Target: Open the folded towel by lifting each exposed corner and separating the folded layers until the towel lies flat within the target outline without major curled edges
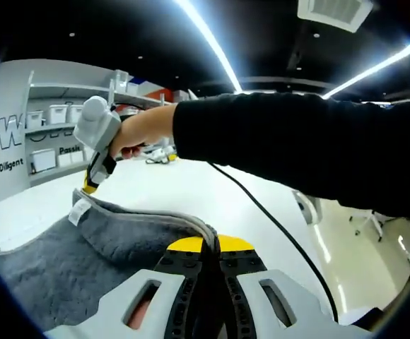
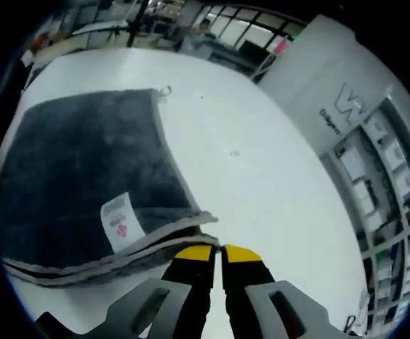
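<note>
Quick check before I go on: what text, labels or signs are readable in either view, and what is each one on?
"Diligent" on the grey wall, small black lettering.
"Passi", cut off by the right gripper, near the shelves.
Large white "W", rest hidden, on the same wall.
Towel care tag: red mark and print, too small to read.
Wall lettering in the right gripper view: a large "W"; the small word is too blurred.
</note>
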